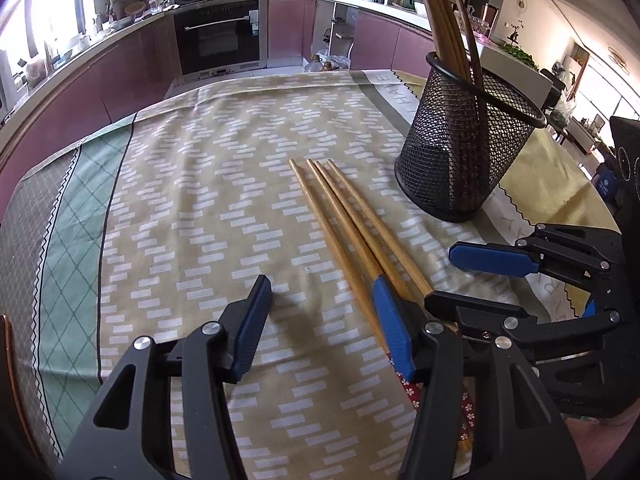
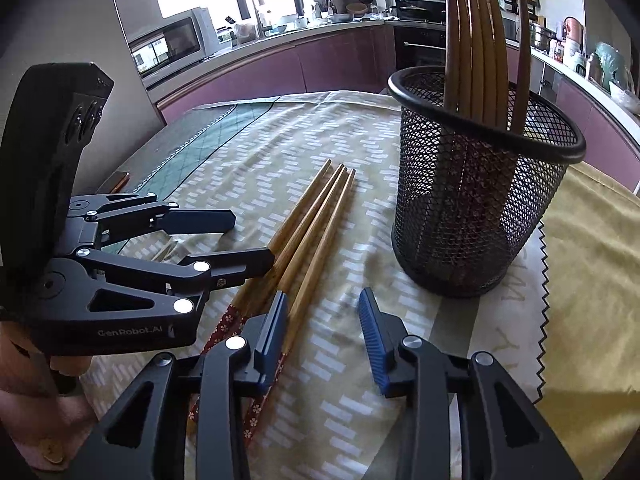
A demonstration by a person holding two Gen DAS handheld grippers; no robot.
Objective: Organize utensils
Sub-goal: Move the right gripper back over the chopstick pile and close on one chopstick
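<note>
Chopsticks waiting beside the holder

Four chopsticks (image 2: 308,236) lie together on the worktop (image 1: 192,184) near the mesh holder (image 2: 480,200); our left tool (image 1: 320,316) and right tool (image 2: 324,336) stand apart, clamping nothing. Light, stiff, smooth: we'd grip mid-shaft.

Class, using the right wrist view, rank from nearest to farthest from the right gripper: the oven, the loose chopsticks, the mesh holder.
1. Loose chopsticks, beside the right gripper, left.
2. Mesh holder, standing ahead, right.
3. Oven, across the kitchen.
</note>
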